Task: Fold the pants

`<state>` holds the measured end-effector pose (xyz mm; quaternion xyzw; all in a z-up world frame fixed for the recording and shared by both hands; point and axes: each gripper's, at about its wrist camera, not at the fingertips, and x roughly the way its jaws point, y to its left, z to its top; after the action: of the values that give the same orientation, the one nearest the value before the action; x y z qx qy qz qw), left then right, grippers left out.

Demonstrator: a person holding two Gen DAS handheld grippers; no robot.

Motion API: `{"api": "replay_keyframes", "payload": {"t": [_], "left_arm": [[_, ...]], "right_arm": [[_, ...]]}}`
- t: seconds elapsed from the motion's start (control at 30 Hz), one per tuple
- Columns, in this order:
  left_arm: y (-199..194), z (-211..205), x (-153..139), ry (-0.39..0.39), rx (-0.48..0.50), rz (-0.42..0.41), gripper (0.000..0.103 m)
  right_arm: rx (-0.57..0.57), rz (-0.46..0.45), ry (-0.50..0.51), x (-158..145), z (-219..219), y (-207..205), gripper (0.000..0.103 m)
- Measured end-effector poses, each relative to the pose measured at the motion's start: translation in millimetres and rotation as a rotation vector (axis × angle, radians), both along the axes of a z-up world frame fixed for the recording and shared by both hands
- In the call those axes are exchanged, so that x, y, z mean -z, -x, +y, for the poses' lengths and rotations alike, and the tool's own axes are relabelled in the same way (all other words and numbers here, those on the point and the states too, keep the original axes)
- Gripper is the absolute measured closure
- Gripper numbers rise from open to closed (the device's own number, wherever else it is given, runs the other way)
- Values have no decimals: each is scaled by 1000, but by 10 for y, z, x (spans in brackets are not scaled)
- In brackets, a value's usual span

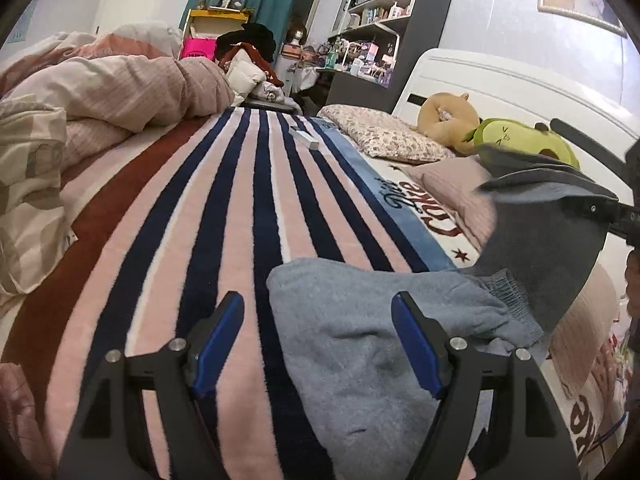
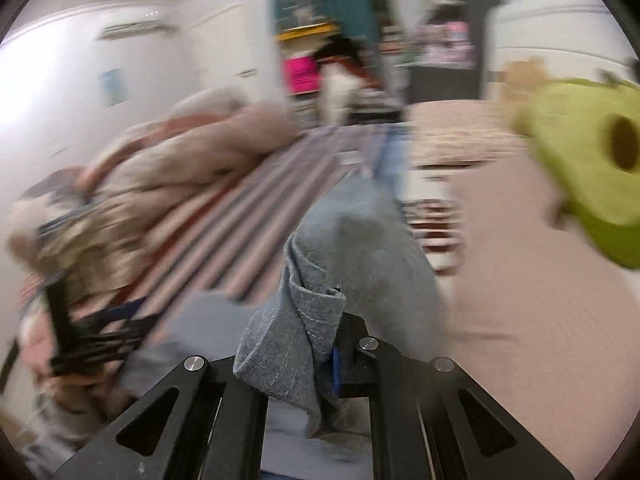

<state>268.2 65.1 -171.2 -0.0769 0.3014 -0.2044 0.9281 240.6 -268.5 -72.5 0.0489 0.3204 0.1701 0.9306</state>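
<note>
Grey-blue sweatpants [image 1: 360, 344] lie on a striped blanket [image 1: 224, 216] on the bed. My left gripper [image 1: 320, 344] is open, its blue pads [image 1: 416, 344] low over the near end of the pants, holding nothing. My right gripper [image 2: 320, 344] is shut on a bunched fold of the pants [image 2: 296, 340] and holds it lifted; the cloth hangs down to the bed. In the left wrist view the right gripper [image 1: 600, 208] shows at the right edge with the lifted cloth [image 1: 540, 240] draped from it. The right wrist view is blurred by motion.
A heaped pink duvet [image 1: 120, 92] lies at the left. Pillows [image 1: 384, 136], a green plush [image 1: 524, 140] and a tan plush [image 1: 444, 120] sit by the white headboard [image 1: 500, 84]. A small white box [image 1: 304, 138] lies far along the blanket. Shelves [image 1: 376, 20] stand behind.
</note>
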Motion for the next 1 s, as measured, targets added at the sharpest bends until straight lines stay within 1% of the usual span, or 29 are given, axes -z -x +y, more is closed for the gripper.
{"api": "replay_keyframes", "payload": {"t": [0.07, 0.13, 0.17, 0.2, 0.27, 0.33, 0.37, 0.43, 0.47, 0.5, 0.57, 0.6, 0.67, 0.73, 0.8, 0.87, 0.93, 0.97, 1.0], "left_arm": [[-6, 11, 8, 23, 18, 8, 31], [-22, -9, 33, 52, 51, 26, 31], [-28, -24, 44, 56, 62, 35, 31], [-31, -40, 55, 53, 69, 41, 31], [-29, -91, 69, 37, 86, 48, 31], [-23, -122, 70, 38, 99, 53, 31], [-20, -135, 69, 46, 111, 57, 31], [-15, -153, 67, 73, 145, 72, 31], [-14, -166, 73, 99, 179, 88, 31], [-12, -185, 82, 126, 217, 104, 31], [-3, -233, 85, 148, 251, 121, 31], [7, -260, 88, 154, 269, 130, 31], [20, -316, 95, 192, 328, 157, 31], [33, -350, 102, 247, 376, 184, 31], [44, -390, 112, 288, 415, 209, 31], [56, -413, 111, 313, 436, 224, 31], [53, -401, 115, 334, 435, 234, 31], [45, -386, 125, 343, 430, 239, 31], [37, -374, 132, 352, 427, 246, 31]], "right_arm": [[-115, 32, -28, 134, 439, -25, 100], [-197, 92, -28, 361, 753, -43, 100], [-230, 133, -26, 525, 897, -37, 100], [-256, 177, -19, 698, 1003, -43, 100], [-266, 234, -19, 978, 1086, -84, 100], [-278, 267, -1, 1188, 1128, -71, 98], [-282, 267, 5, 1233, 1140, -32, 97], [-288, 246, 11, 1268, 1137, 9, 95], [-293, 236, 17, 1253, 1149, 14, 94], [-298, 222, 21, 1240, 1137, 45, 94], [-264, 196, 4, 1206, 1056, 84, 97], [-230, 185, -29, 1182, 965, 90, 98], [-181, 157, -101, 1122, 794, 95, 100], [-128, 113, -154, 1064, 652, 83, 100], [-98, 72, -191, 996, 633, 75, 100], [-86, 40, -226, 945, 624, 92, 100], [-92, 10, -212, 920, 681, 100, 100], [-96, 8, -196, 932, 716, 100, 100], [-112, 21, -158, 964, 787, 77, 99]]}}
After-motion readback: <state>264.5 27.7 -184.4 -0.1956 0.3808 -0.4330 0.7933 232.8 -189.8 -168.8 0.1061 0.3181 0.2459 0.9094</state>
